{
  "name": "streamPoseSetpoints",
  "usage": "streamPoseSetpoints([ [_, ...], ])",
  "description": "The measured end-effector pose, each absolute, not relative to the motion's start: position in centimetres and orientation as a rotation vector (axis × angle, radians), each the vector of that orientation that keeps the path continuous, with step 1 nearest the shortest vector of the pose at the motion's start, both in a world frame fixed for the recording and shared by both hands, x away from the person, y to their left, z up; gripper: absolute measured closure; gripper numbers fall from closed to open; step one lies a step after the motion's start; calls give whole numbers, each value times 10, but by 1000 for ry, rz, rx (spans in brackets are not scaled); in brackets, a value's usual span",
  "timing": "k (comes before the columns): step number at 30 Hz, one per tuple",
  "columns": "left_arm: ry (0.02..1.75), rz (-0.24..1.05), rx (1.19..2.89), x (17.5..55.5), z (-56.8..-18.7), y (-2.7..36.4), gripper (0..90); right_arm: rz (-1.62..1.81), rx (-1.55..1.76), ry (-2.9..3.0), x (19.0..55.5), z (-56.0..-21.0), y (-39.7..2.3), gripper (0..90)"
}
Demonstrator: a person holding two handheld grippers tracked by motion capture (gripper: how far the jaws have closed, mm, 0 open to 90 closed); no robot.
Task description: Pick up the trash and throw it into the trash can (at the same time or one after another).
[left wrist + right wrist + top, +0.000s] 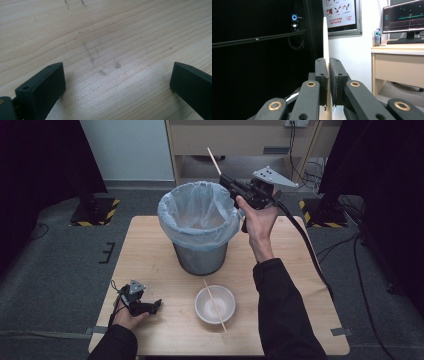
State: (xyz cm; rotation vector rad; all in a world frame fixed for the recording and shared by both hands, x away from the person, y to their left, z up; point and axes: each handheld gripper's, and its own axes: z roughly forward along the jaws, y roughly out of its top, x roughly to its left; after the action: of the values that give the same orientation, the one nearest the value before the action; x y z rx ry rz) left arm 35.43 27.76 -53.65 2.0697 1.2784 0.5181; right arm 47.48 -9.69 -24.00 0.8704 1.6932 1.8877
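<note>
The right tongs [226, 180], black and blocky, pinch a thin pale wooden stick [325, 37] above the rim of the plastic-lined metal bin [200, 227]. The left tongs [117, 82] gape wide over bare grained bench [105, 32] near its front edge; to their right, a round white bowl [215, 303] carries a second stick [215, 306].

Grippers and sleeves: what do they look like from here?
Both grippers, left and right, are black, each topped by a grey three-cornered plate with small holes. The jaws are flat black blocks on black link arms with brass-coloured pivot pins. A thick black cable trails from the right one; a thin black one loops from the left. Both sleeves are black and long. The hands are bare.
</note>
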Motion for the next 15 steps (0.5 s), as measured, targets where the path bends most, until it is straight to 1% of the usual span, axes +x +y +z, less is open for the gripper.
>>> streamPoseSetpoints([
  [11, 1276, 517, 2073, 354, -536, 278, 0, 1911, 885, 1679, 490, -239, -75, 859],
  [15, 1276, 516, 2071, 354, -536, 278, 0, 1901, 920, 1685, 502, -247, -66, 859],
])
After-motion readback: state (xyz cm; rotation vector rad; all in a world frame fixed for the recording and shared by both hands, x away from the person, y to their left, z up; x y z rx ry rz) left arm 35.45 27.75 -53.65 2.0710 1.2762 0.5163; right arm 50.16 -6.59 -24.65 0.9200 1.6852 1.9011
